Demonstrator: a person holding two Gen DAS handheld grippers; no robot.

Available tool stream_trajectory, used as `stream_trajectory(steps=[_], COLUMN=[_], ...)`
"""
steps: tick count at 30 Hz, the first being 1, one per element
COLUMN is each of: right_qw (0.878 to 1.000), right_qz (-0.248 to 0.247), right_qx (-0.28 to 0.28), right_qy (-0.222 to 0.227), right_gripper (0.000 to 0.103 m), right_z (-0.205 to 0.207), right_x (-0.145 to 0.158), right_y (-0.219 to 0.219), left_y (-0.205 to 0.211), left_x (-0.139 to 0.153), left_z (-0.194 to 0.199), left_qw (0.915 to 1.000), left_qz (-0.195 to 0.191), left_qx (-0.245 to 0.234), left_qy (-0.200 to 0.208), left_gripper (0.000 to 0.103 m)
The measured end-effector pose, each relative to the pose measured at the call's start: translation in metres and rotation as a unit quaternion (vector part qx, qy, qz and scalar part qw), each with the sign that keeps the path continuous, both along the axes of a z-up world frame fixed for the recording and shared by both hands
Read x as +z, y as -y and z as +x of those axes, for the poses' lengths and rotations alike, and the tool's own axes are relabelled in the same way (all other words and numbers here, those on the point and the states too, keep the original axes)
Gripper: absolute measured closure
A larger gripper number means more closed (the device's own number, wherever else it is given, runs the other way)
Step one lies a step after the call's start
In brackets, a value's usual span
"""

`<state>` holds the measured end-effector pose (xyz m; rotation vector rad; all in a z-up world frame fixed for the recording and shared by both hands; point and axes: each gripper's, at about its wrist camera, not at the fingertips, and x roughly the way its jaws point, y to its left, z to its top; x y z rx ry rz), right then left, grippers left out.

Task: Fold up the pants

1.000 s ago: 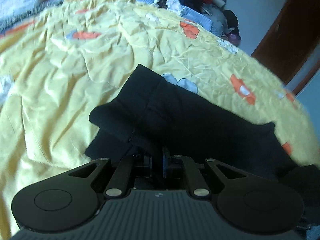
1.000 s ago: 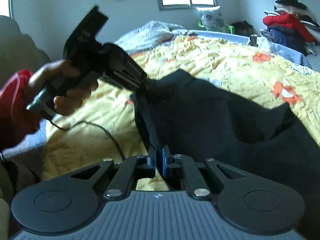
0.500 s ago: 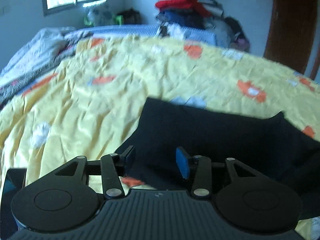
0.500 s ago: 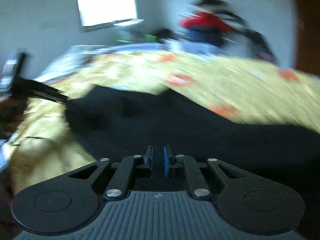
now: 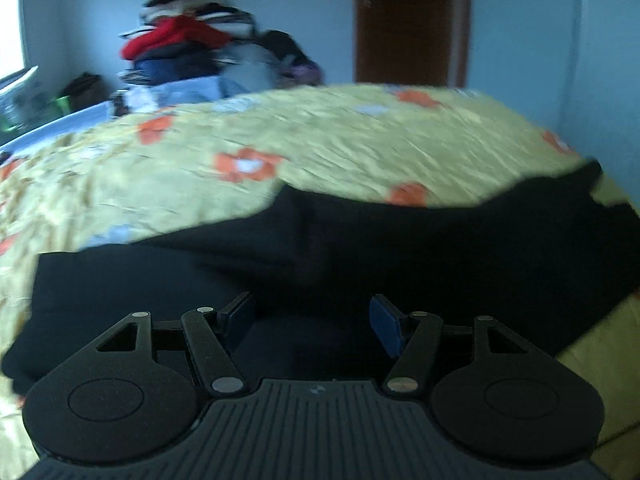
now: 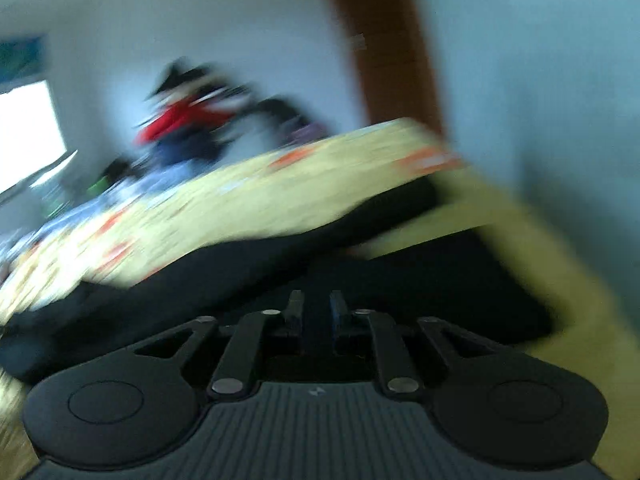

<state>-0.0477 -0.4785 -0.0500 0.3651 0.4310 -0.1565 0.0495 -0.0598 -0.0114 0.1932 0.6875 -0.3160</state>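
Left wrist view: left gripper (image 5: 312, 322) gapes wide, empty, above the black cloth pants (image 5: 360, 256) spread on the yellow flowered bedspread (image 5: 320, 148). Right wrist view, blurred: right gripper (image 6: 316, 312) nearly closed; whether it pinches fabric, I can't tell. A fast swing could drag the fold crooked.

left tongs (image 5: 312, 326): black, blue pads | right tongs (image 6: 315, 312): black, silver screws
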Motion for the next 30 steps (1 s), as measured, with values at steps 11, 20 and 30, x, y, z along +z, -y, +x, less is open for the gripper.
stream_trajectory(steps=[11,20,30], right_qw=[0.952,0.958,0.985], right_qz=[0.279,0.261,0.094], right_qx=[-0.121,-0.115,-0.133], right_qy=[0.034,0.040,0.050], right_gripper=[0.045,0.047,0.099], right_z=[-0.049,0.014,0.013], right_x=[-0.052,-0.056,-0.020], right_y=[0.087,0.102,0.092], left_y=[0.018,0.020,0.019], left_x=[-0.027,-0.030,-0.029], left_z=[0.001,-0.004,-0.001], left_qw=[0.9996,0.9997,0.9999], left_qz=[0.018,0.021,0.011], left_qx=[-0.015,-0.010,-0.009], left_qy=[-0.015,-0.004,-0.006], left_gripper=[0.033,0.027,0.025])
